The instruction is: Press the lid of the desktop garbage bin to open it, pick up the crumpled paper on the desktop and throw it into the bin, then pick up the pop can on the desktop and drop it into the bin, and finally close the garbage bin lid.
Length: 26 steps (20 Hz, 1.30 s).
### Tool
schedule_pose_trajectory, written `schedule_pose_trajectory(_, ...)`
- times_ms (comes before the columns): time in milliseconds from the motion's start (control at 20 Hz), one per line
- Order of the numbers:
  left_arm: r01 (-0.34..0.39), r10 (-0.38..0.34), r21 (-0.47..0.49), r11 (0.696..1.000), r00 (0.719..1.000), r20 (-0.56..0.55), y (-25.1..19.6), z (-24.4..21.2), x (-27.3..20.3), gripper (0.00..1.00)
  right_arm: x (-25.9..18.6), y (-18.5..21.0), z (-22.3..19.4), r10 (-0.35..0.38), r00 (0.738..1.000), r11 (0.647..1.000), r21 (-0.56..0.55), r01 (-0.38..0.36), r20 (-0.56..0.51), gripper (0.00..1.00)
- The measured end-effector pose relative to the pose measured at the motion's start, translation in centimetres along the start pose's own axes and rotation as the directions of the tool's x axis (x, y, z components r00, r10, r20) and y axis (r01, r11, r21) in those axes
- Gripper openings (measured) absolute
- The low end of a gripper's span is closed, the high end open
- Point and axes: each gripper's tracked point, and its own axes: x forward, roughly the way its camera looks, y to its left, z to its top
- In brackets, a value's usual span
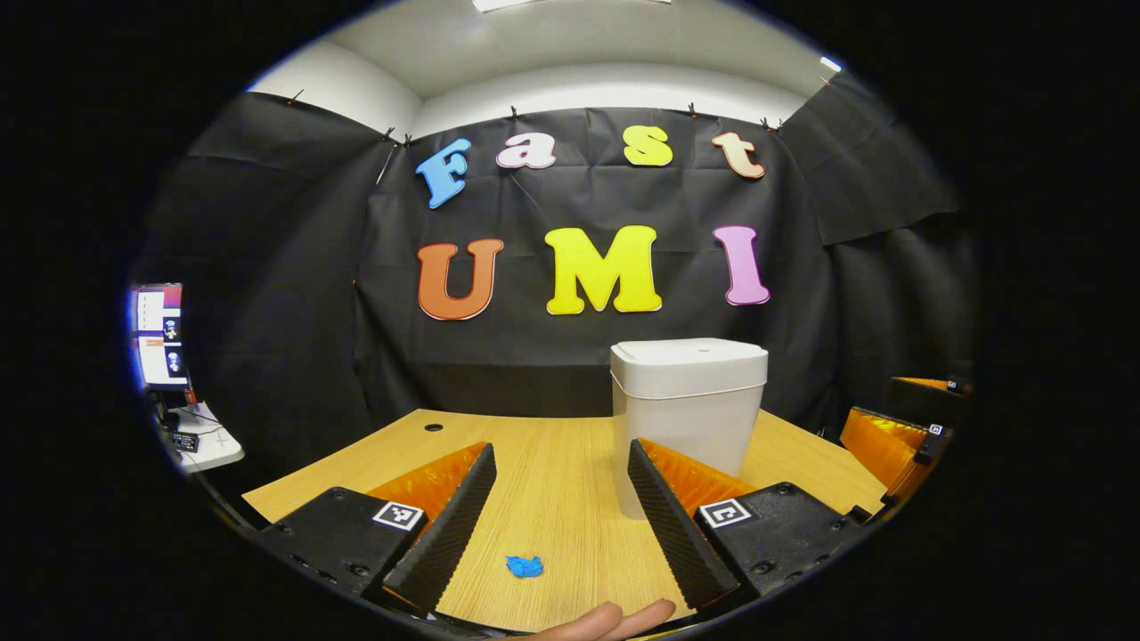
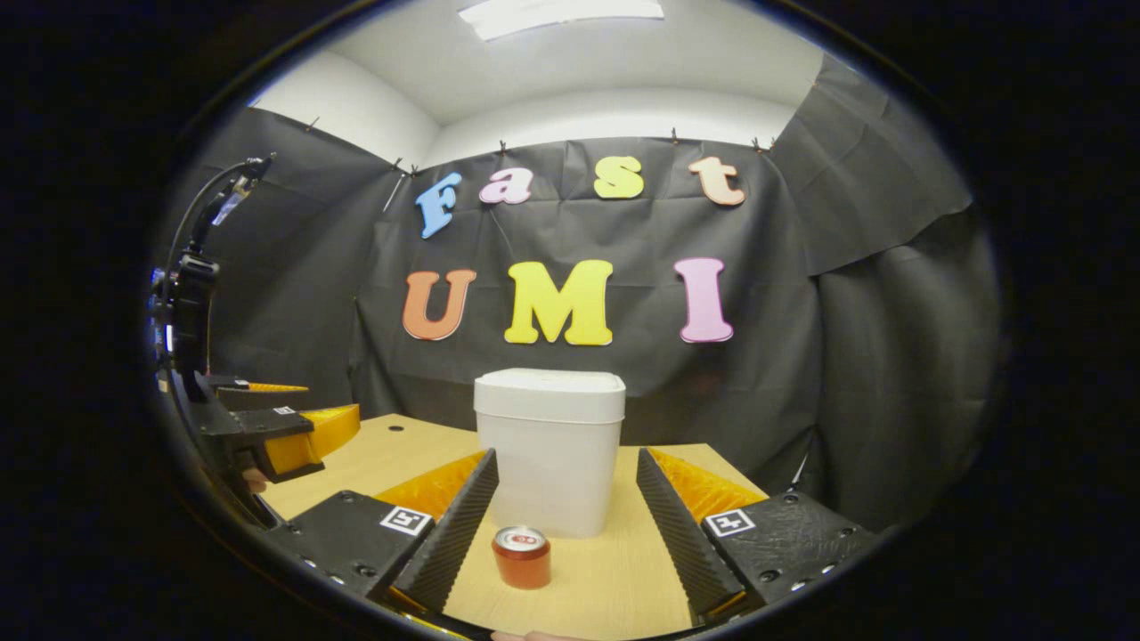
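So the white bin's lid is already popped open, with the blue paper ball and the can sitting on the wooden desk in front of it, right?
Not quite: the bin has its lid closed flat, as the right gripper view shows. The rest holds: the blue crumpled paper and the can sit on the wooden desk in front of it.

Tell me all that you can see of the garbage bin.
The bin is white and looks like plastic, with rounded corners, a body narrowing slightly downward, and a wider flat lid that is shut. It stands upright on the wooden table, before the black wall. The can stands just in front of it, apart. Neither gripper touches it.
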Motion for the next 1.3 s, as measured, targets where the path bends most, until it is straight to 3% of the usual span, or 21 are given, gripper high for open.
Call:
schedule_pose_trajectory(250,0.005,-0.005,-0.01,1.0,1.0,0.005,-0.1,0.0,0.1,0.96,0.7,-0.7,0.3,-0.022,1.0,0.999,0.025,0.022,0.002,0.97)
schedule_pose_trajectory(400,0.019,-0.019,-0.034,0.999,1.0,-0.005,-0.1,-0.2,0.1,0.96,1.4,-1.4,0.6,-0.039,0.999,0.998,0.047,0.039,-0.01,0.91)
schedule_pose_trajectory(550,0.021,-0.021,-0.046,0.999,1.0,-0.002,0.1,-0.1,0.1,0.96,2.6,-1.5,1.2,-0.045,0.999,0.998,0.052,0.046,-0.012,0.77)
schedule_pose_trajectory(600,0.021,-0.021,-0.047,0.999,1.0,0.0,0.1,0.1,0.1,0.96,3.1,-1.4,1.2,-0.043,0.999,0.998,0.053,0.044,-0.017,0.67)
schedule_pose_trajectory(750,0.025,-0.025,-0.04,0.999,1.0,0.013,0.1,0.5,-0.1,0.96,4.7,-1.3,1.8,-0.042,0.998,0.998,0.055,0.044,-0.048,0.52)
schedule_pose_trajectory(1000,0.022,-0.022,-0.035,0.999,1.0,0.021,0.4,0.6,0.0,0.96,8.1,-0.6,4.2,-0.057,0.998,0.998,-0.027,0.056,-0.022,0.16)
schedule_pose_trajectory(1100,0.014,-0.013,-0.029,0.999,1.0,0.021,0.7,0.5,0.0,0.96,9.0,1.0,4.7,-0.019,0.999,1.0,-0.008,0.019,-0.044,0.01)
schedule_pose_trajectory(1200,0.022,-0.022,-0.031,0.999,0.999,0.023,0.4,0.5,0.1,0.96,10.0,2.4,6.1,0.039,0.998,0.999,0.014,-0.038,-0.044,0.01)
schedule_pose_trajectory(1300,0.023,-0.022,-0.031,0.999,0.999,0.034,0.6,0.7,0.3,0.96,11.4,2.4,7.6,0.036,0.999,0.999,0.022,-0.035,-0.034,0.01)
